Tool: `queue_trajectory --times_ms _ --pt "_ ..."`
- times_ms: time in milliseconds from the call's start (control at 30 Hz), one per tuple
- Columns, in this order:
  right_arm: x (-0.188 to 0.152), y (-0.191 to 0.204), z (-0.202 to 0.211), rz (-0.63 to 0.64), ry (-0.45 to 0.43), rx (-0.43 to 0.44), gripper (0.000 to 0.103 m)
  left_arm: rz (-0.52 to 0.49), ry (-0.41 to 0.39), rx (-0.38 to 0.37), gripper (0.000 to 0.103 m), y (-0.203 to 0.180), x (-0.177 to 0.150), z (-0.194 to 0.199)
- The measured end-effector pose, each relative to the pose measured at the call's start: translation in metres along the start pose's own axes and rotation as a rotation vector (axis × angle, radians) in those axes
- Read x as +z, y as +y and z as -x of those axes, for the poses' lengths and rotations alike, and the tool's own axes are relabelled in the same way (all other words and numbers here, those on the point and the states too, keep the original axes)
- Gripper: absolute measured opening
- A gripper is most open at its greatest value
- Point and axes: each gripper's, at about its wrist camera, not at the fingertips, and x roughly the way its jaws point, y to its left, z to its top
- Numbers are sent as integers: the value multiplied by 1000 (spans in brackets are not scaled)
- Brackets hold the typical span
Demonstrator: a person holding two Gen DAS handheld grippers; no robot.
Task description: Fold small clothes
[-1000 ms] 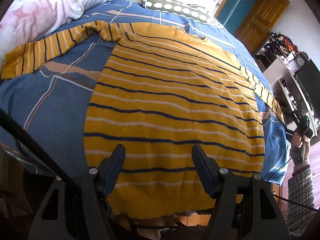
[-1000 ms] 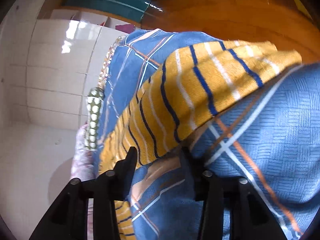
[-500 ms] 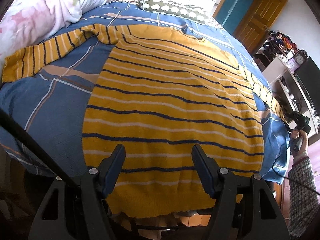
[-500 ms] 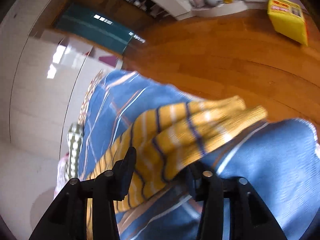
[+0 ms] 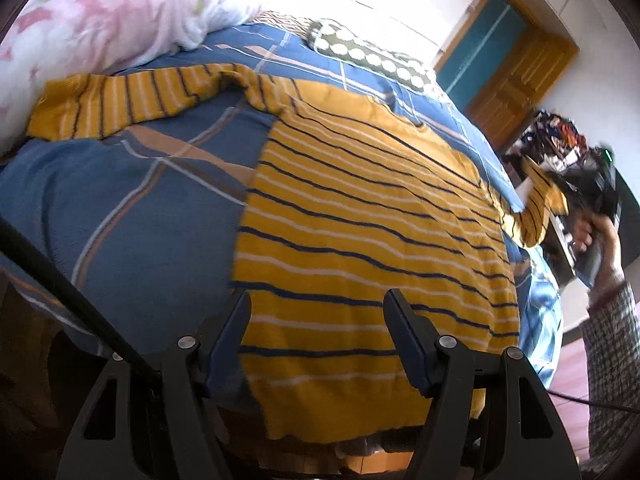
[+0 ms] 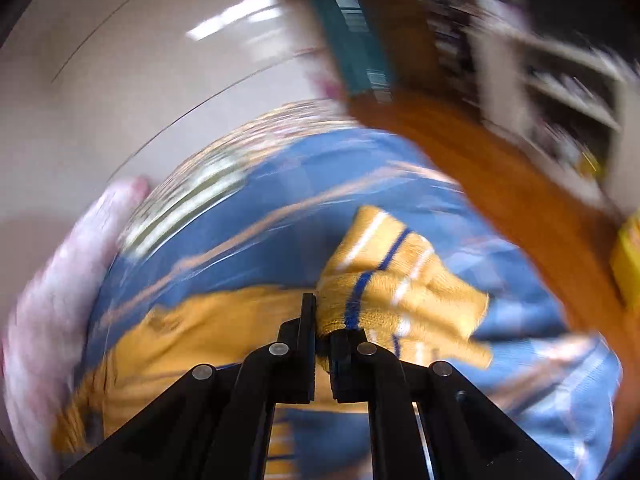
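Note:
A yellow sweater (image 5: 360,220) with navy and white stripes lies flat on a blue plaid bed (image 5: 132,200). Its left sleeve (image 5: 120,100) stretches toward the pillow. My left gripper (image 5: 316,320) is open and empty, hovering over the sweater's hem at the bed's near edge. My right gripper (image 6: 322,316) is shut on the right sleeve cuff (image 6: 384,284) and holds it lifted off the bed. In the left wrist view that gripper (image 5: 596,196) and the raised sleeve (image 5: 536,208) show at the bed's right side.
A pink floral pillow (image 5: 100,20) lies at the head of the bed, with a dotted green cushion (image 5: 368,56) beside it. Beyond the bed are a wooden door (image 5: 516,84), shelves with clutter (image 6: 560,92) and a wooden floor (image 6: 500,184).
My right gripper closed on the right sleeve cuff and lifted it off the bed, swinging quickly. My left gripper shifted left along the hem and stayed open.

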Motion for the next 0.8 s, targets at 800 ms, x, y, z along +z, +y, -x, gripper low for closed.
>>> queue_trajectory --times_ms 800 --pt "-219 293 -53 951 131 117 44 172 -152 11 69 110 -22 50"
